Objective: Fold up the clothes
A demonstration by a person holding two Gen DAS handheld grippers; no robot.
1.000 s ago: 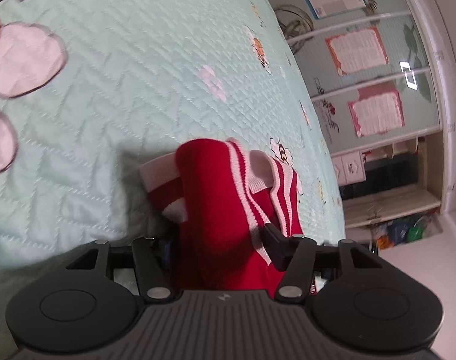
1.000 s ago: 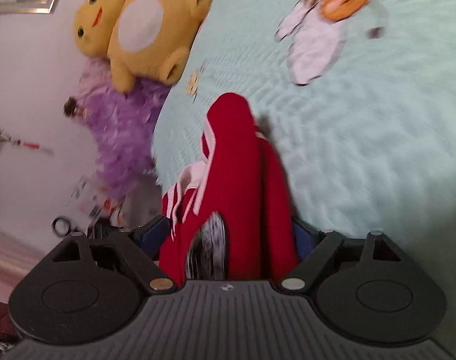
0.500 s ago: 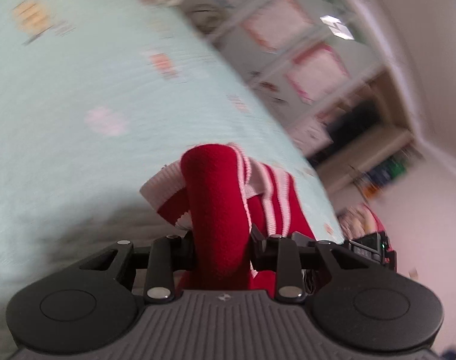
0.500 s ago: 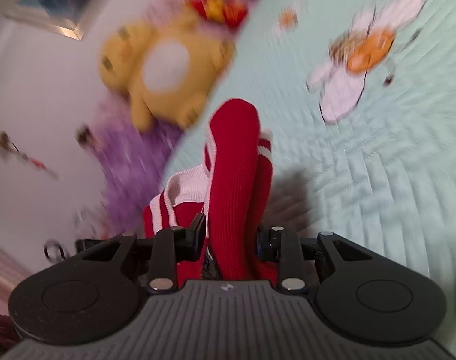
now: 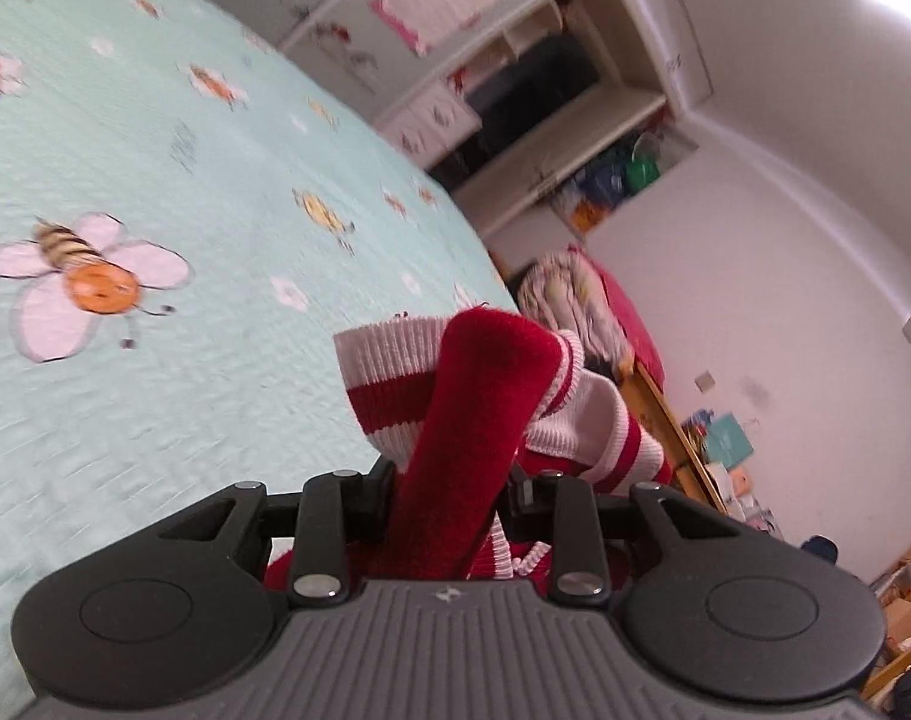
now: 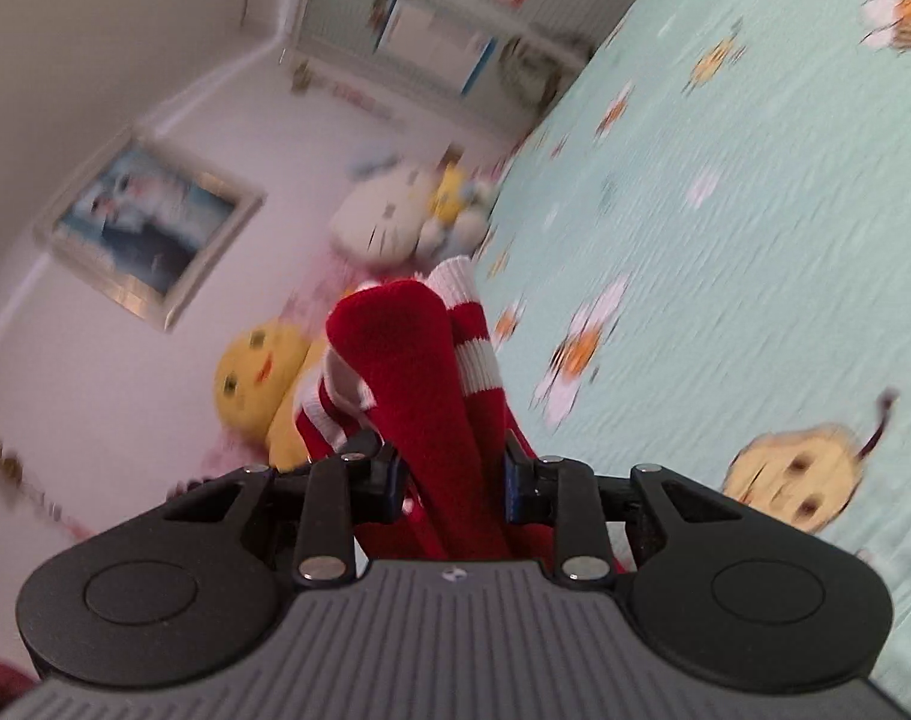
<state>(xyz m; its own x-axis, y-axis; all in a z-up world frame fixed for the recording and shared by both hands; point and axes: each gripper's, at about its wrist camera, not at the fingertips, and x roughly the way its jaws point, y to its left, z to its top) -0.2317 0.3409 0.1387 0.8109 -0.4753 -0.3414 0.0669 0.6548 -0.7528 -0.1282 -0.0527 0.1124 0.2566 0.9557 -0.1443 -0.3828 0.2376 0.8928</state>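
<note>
Red knit garment point(image 5: 485, 396) with white ribbed striped trim, bunched into a thick fold and lifted clear of the bed, held at two spots. Left gripper point(image 5: 449, 498) clamped on one red fold; its jaws have just been closing, fabric pinched between the pads, white-and-red cuff sticking up behind the fold. Right gripper point(image 6: 449, 480) likewise clamped on a red fold of the same garment point(image 6: 407, 372), jaws just closed in on it, striped trim showing on both sides of the fold.

Under and beside the garment: bed with mint quilted bedspread point(image 5: 155, 180), printed with bees and white flowers. In the right wrist view, plush toys at the bed's edge: a yellow plush point(image 6: 257, 378) just behind the garment, a white cat plush point(image 6: 383, 222) farther back, and a framed picture point(image 6: 149, 228) on the wall.

In the left wrist view, wall shelves point(image 5: 551, 108) with posters past the bed, a pile of clothes point(image 5: 581, 300) near the bed corner. Both views motion-blurred.
</note>
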